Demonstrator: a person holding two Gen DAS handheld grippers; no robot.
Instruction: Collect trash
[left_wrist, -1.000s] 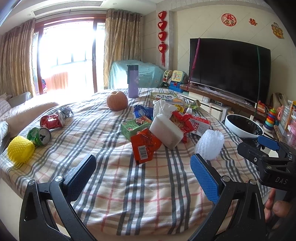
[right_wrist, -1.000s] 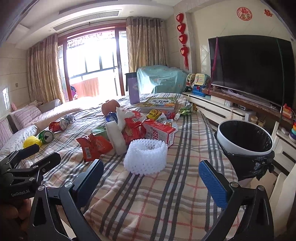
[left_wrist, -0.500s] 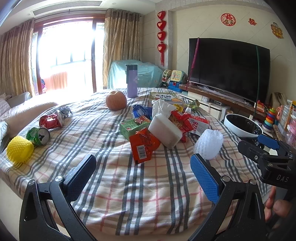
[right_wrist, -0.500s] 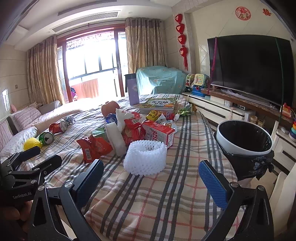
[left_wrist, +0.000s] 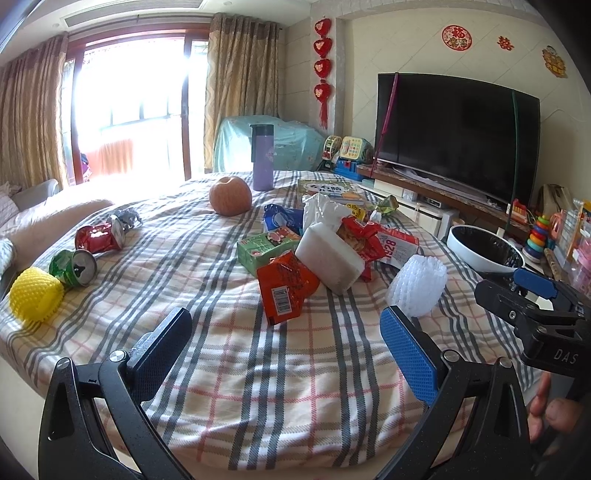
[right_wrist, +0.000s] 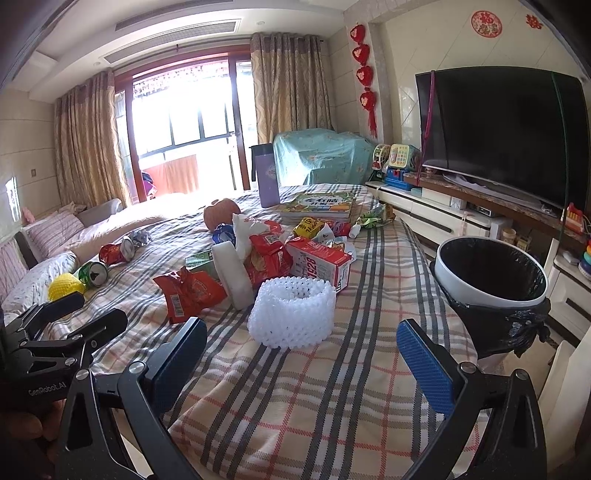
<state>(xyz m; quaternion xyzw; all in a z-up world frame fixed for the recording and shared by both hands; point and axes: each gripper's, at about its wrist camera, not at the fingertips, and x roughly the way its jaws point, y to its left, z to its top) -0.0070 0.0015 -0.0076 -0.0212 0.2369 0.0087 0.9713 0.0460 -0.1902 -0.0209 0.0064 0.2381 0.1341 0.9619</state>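
Near the plaid table's (right_wrist: 295, 387) front edge, both grippers, left (left_wrist: 284, 339) and right (right_wrist: 301, 350), hover released, grasping nothing.

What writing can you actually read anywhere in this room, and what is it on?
"DAS": right gripper body.
"GenRobot.AI": left gripper body.
"928": red-and-white carton.
Single Chinese character, probably "福": round red wall sticker.
Book cover, snack wrappers, barcode on orange packet: too small or blurred.

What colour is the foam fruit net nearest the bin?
White. The foam fruit net shows best in the right wrist view, left of the black-lined bin.
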